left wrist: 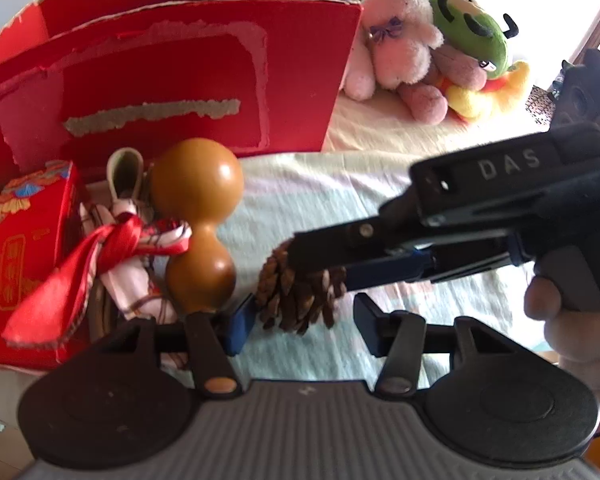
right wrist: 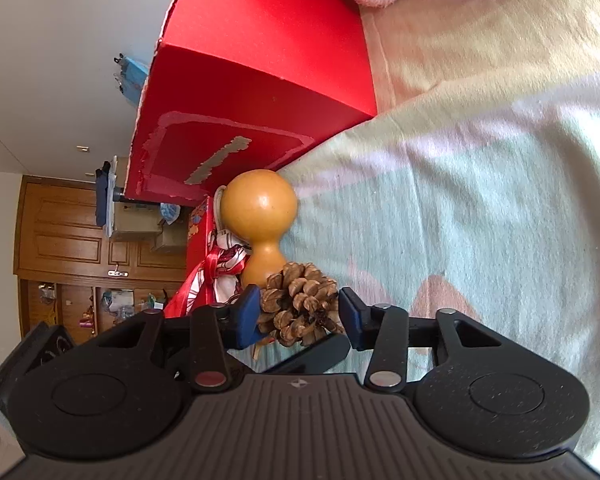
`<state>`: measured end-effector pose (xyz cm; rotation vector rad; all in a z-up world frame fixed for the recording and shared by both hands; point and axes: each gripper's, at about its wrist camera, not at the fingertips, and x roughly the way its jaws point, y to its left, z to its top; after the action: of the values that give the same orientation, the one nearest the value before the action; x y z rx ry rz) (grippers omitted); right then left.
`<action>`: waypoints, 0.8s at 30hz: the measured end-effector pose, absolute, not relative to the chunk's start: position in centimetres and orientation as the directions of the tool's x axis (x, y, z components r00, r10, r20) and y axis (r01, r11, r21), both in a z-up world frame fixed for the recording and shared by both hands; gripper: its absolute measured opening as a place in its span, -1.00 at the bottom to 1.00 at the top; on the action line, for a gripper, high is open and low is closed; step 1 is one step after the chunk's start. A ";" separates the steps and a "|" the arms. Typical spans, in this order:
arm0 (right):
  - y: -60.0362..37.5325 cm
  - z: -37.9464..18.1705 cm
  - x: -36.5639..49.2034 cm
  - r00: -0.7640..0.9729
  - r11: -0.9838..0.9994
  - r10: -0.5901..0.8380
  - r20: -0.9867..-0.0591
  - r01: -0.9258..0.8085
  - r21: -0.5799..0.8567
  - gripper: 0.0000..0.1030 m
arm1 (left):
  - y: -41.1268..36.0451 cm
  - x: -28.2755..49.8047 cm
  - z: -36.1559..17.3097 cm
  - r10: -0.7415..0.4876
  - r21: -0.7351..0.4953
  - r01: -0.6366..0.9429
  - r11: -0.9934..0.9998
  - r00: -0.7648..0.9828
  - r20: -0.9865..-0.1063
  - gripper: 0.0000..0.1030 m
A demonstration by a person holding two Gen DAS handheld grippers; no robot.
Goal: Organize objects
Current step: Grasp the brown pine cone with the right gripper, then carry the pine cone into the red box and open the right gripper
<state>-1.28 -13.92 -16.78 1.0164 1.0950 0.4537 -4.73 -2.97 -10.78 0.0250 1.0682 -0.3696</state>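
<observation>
Right wrist view: pine cone (right wrist: 298,304) sits low centre on the bedsheet (right wrist: 480,200), between the right gripper (right wrist: 300,314) pads, jaws wide, not yet closed; gourd (right wrist: 262,224) just beyond; left gripper (left wrist: 300,320) wide open, nearby.

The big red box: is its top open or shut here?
Open. In the left wrist view the big red box shows a torn upper rim with the inner back wall visible behind the front panel, no lid across. Contents cannot be seen.
</observation>
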 end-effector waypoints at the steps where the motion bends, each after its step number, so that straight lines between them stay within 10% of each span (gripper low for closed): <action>1: -14.0 -16.8 -1.3 0.430 0.495 0.742 -0.514 0.164 0.853 -0.14 | -2.9 -4.7 -10.8 -0.289 -0.162 0.309 0.937 0.425 -0.858 0.06; 24: -16.1 -5.1 -1.3 0.617 0.634 0.598 -0.513 0.028 0.773 -0.20 | -4.0 -1.2 -1.7 -0.470 -0.237 0.450 0.861 0.526 -0.709 -0.04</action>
<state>-1.26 -16.09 -5.07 0.8334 0.8569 0.3757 -1.19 -4.00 -1.72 -0.0251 0.8557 -0.5504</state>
